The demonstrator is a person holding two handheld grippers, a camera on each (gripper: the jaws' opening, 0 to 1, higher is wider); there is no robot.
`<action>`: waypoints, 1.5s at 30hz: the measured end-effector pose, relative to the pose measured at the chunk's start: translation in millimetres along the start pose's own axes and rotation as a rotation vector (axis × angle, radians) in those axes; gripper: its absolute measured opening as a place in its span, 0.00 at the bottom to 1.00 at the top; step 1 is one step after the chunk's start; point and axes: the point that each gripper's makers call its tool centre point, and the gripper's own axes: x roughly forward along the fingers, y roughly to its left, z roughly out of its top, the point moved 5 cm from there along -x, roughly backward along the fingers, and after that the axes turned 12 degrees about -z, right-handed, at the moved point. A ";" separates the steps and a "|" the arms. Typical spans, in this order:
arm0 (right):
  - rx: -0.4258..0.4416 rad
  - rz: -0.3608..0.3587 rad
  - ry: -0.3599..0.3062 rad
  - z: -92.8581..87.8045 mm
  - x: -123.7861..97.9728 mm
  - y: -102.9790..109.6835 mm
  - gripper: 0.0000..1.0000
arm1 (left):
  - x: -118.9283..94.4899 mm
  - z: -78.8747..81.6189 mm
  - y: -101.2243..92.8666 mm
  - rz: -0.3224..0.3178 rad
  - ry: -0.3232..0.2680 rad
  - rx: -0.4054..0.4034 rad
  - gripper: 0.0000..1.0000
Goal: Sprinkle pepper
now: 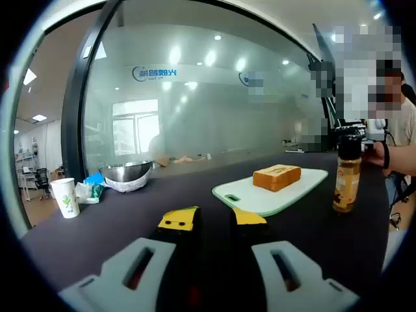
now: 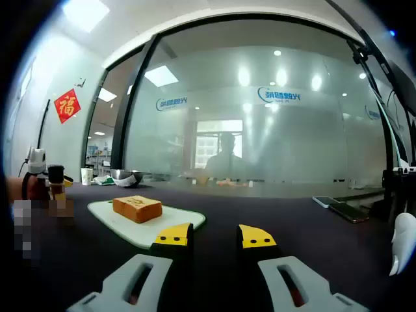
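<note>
Pepper bottle (image 1: pixel 347 174) stands beside bread (image 1: pixel 277 177) on board (image 1: pixel 250 198), within reach; both grippers (image 1: pixel 213 220) (image 2: pixel 216 235) gape empty

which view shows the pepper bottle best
The left gripper view: the pepper bottle stands upright on the dark table, to the right of the cutting board, with its black cap and amber body clear. In the right gripper view it is small and far off at the left edge, partly blurred.
</note>
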 end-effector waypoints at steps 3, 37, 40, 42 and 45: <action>-0.002 0.002 0.000 -0.3 0.3 0.0 0.23 | -0.5 1.3 -2.8 -0.001 -0.004 0.001 0.13; 0.005 -0.025 0.000 1.0 -3.1 -4.8 0.23 | -1.2 7.0 -9.2 -0.090 -0.065 -0.079 0.21; 0.006 -0.026 0.001 0.5 -1.4 -5.9 0.23 | 0.6 7.2 -12.9 -0.124 -0.063 -0.109 0.22; 0.008 -0.029 0.002 -0.1 -0.6 -7.4 0.23 | 0.5 7.7 -17.3 -0.158 -0.058 -0.123 0.24; 0.007 -0.030 0.005 -1.0 0.5 -8.6 0.23 | 0.4 13.5 -25.8 -0.283 -0.099 -0.139 0.30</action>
